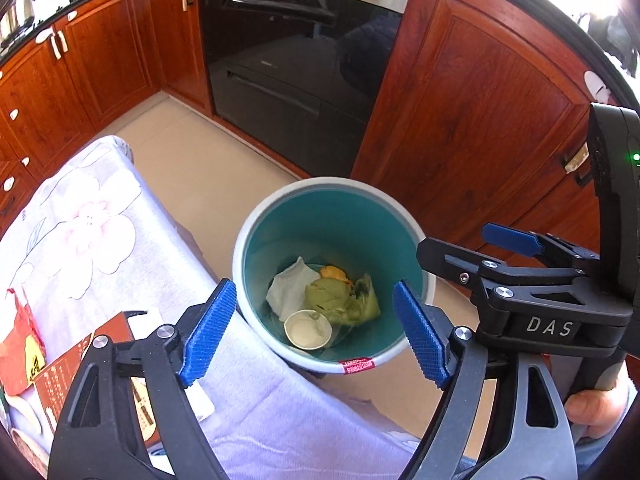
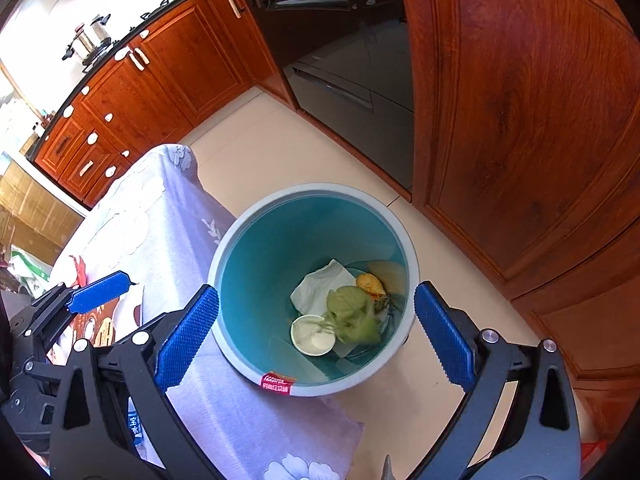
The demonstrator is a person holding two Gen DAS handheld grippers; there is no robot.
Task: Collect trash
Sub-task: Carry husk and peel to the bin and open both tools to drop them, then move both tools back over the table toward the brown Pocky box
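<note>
Both your grippers hang over the teal bin [image 1: 256, 236] on the floor, just beside the cloth-covered table [image 1: 100, 240]: the left gripper [image 1: 316, 332] has its jaws spread wide with nothing between them, and the right gripper [image 2: 316, 336] is just as wide and empty. Down in the bin lie a white paper napkin [image 2: 316, 288], a crumpled green wrapper [image 2: 350, 314], a small white cup [image 2: 312, 336] and an orange scrap [image 2: 370, 282].

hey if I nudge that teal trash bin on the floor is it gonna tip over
Probably it slides rather than tips: the trash bin looks wide and stands flat on smooth tile. Likely light, holding only a paper cup, a tissue and scraps.
</note>
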